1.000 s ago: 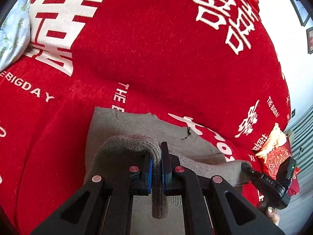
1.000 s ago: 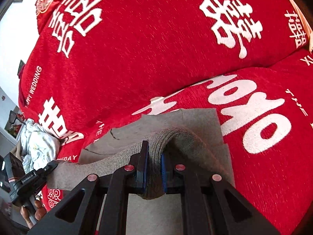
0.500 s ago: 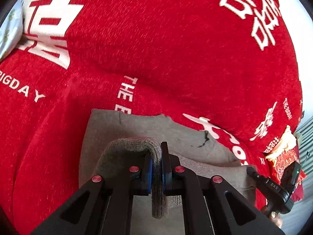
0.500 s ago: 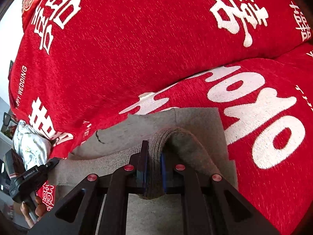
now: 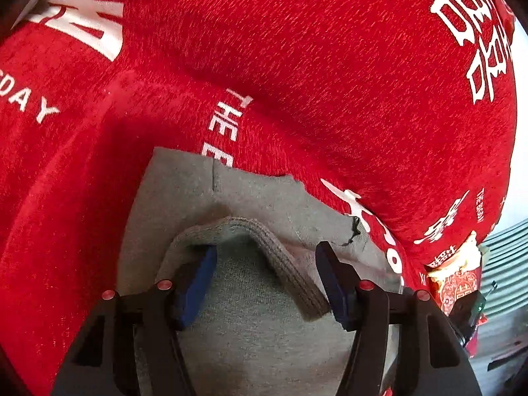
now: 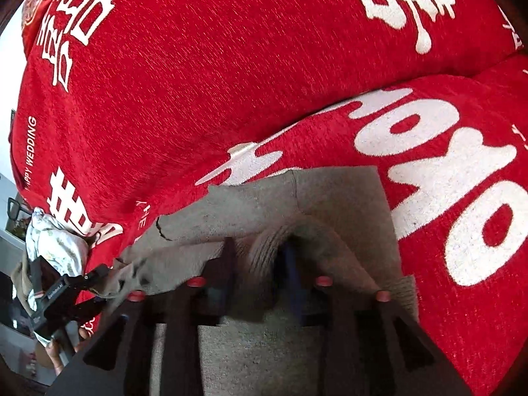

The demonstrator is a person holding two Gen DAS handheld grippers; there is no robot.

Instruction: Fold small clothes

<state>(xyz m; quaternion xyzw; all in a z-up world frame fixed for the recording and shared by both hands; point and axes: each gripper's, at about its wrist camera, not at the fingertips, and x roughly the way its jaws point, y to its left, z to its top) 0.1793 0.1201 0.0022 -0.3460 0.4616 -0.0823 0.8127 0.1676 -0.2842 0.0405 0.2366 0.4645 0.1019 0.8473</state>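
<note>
A small grey knit garment (image 5: 250,204) lies folded over on the red sofa cover (image 5: 297,66). Its ribbed hem (image 5: 283,264) lies loose between the fingers of my left gripper (image 5: 265,274), which is open, blue pads wide apart. In the right wrist view the same garment (image 6: 336,204) lies on the seat. My right gripper (image 6: 259,257) has its jaws partly apart, with the ribbed hem (image 6: 264,247) standing between them; the image is blurred. The left gripper also shows at the left of the right wrist view (image 6: 66,290).
The sofa back rises just behind the garment, red with white lettering (image 6: 409,3). A pale floral cloth (image 6: 52,247) lies at the sofa's left end. A red and gold cushion (image 5: 458,277) sits at the right end. Grey floor (image 5: 505,330) lies beyond.
Both grippers moved forward and down with the folded hem. The left gripper has opened and let the hem go. The right gripper's jaws have parted.
</note>
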